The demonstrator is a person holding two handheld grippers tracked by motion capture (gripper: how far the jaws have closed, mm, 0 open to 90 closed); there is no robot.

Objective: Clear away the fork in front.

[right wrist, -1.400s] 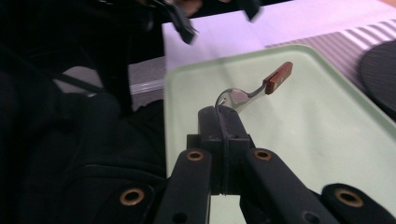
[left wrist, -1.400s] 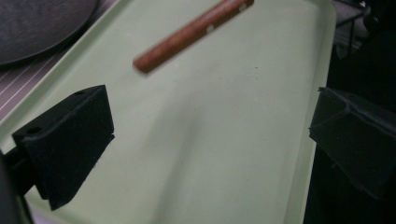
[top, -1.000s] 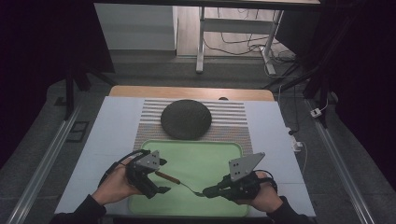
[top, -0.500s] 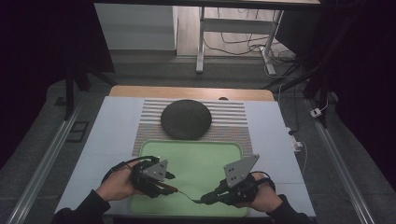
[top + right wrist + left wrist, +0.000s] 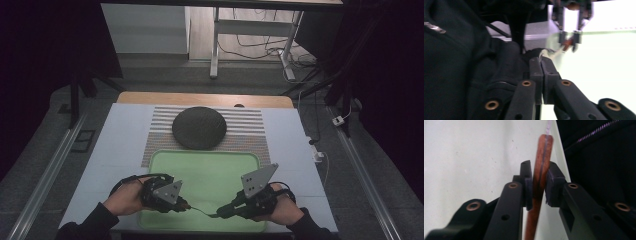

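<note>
The spoon [image 5: 200, 210], low over the near edge of the green tray [image 5: 210, 165], looks light, stiff and thin, its wooden handle [image 5: 540, 177] giving better hold than the smooth metal end. The left tongs [image 5: 184, 205] have just been closing and now pinch this handle. The right tongs [image 5: 221, 214], pointing inward, are closed on the other end.
</note>
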